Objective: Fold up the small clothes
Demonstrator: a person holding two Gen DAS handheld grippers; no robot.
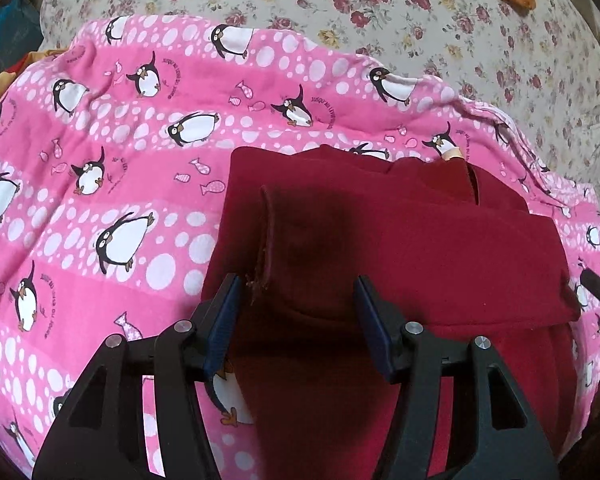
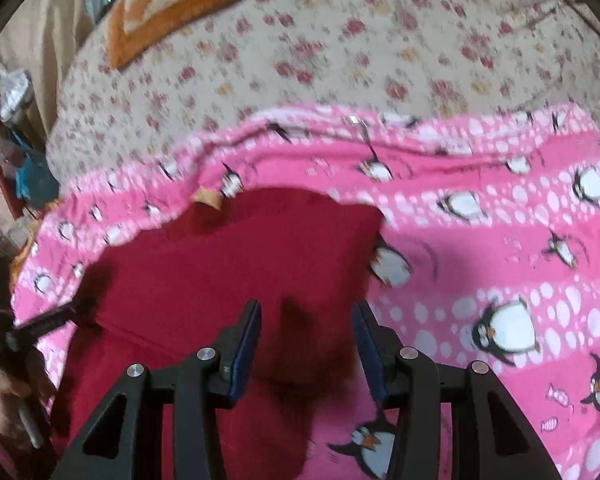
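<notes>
**Ana:** Left wrist view showed the red garment (image 1: 400, 248) lying partly folded on the pink penguin blanket (image 1: 80, 208), with a sleeve flap laid across its middle. The left gripper (image 1: 296, 312) hovered above the garment's near edge, jaws spread, nothing pinched.

**Ben:** And the other claw?

**Ana:** The right gripper (image 2: 306, 340) was blurred but also spread and empty, over the garment's right near corner, just beside bare blanket.

**Ben:** What could have gone wrong from there?

**Ana:** I judged two things. A pinch taken too deep beside the garment's edge could have caught the blanket underneath and dragged it along. And the frayed cuff (image 1: 260, 276) near the left finger (image 1: 226, 316) might have snagged, pulling the laid flap open.
</notes>
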